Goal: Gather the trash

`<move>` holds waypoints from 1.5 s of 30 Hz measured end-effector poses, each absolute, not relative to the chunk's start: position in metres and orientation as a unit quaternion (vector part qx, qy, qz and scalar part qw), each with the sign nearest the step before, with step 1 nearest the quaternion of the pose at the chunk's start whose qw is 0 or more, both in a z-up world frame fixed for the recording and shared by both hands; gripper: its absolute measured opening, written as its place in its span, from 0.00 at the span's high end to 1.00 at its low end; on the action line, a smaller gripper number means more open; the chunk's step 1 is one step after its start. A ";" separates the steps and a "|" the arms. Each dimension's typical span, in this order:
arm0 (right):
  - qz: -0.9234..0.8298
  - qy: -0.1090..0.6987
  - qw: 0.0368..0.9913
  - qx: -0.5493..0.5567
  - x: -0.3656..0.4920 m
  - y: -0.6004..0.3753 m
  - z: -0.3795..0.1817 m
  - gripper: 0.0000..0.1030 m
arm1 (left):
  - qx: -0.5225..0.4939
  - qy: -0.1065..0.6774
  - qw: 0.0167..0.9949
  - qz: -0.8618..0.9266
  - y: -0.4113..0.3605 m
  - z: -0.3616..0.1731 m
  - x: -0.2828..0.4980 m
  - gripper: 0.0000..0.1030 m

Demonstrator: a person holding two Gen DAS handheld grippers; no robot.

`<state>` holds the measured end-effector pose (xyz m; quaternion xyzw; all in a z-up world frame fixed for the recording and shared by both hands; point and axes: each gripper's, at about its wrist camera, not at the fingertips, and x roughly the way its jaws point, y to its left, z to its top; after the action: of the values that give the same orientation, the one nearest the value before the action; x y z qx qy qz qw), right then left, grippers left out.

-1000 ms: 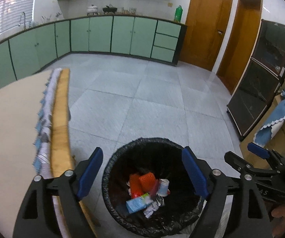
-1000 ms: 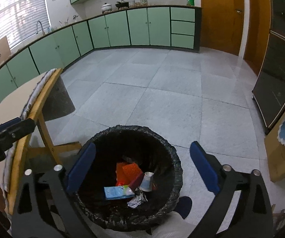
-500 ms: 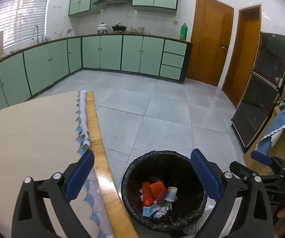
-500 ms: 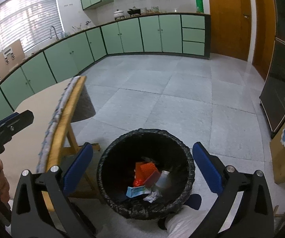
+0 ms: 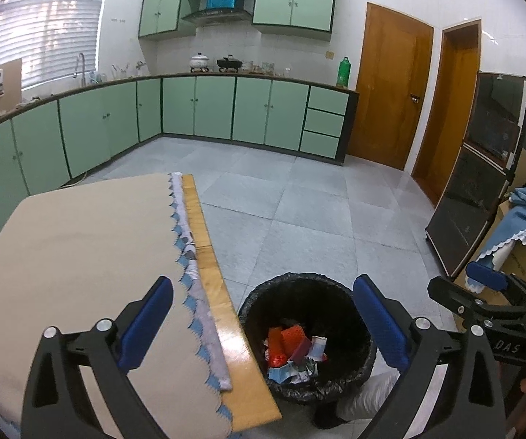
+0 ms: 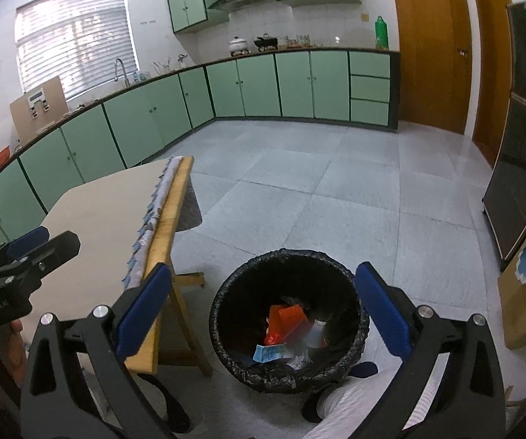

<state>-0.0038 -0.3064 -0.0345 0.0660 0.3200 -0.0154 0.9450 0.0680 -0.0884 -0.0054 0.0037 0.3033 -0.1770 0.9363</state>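
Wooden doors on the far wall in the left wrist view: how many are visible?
2. One closed door stands right of the green cabinets; a second door is further right, partly cut off by the dark cabinet.

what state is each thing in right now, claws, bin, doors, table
left claw: open, jaws just widened, nothing between them
right claw: open, empty
trash bin: upright, black liner, open top, trash at the bottom
table: cloth-covered, no trash visible on it
left wooden door: closed
base cabinets: doors shut
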 end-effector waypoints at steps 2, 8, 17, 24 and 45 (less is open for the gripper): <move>-0.012 0.315 0.947 0.062 -0.011 -0.303 -0.030 0.05 | 0.005 0.296 0.939 -0.173 -0.083 -0.001 0.058 0.06; -0.001 0.291 0.955 0.058 -0.033 -0.290 -0.012 0.05 | 0.003 0.281 0.945 -0.165 -0.069 0.009 0.036 0.06; 0.007 0.269 0.962 0.047 -0.051 -0.276 0.002 0.05 | -0.004 0.268 0.950 -0.158 -0.058 0.018 0.021 0.06; 0.013 0.264 0.964 0.043 -0.055 -0.266 0.004 0.05 | -0.001 0.265 0.952 -0.154 -0.057 0.017 0.018 0.06; 0.025 0.246 0.968 0.039 -0.058 -0.256 0.008 0.05 | -0.004 0.259 0.955 -0.145 -0.045 0.018 0.016 0.06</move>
<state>-0.0584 -0.2559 0.0080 0.0393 0.2458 0.0254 0.9682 0.0156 -0.0448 0.0175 -0.0040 0.2589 -0.1446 0.9550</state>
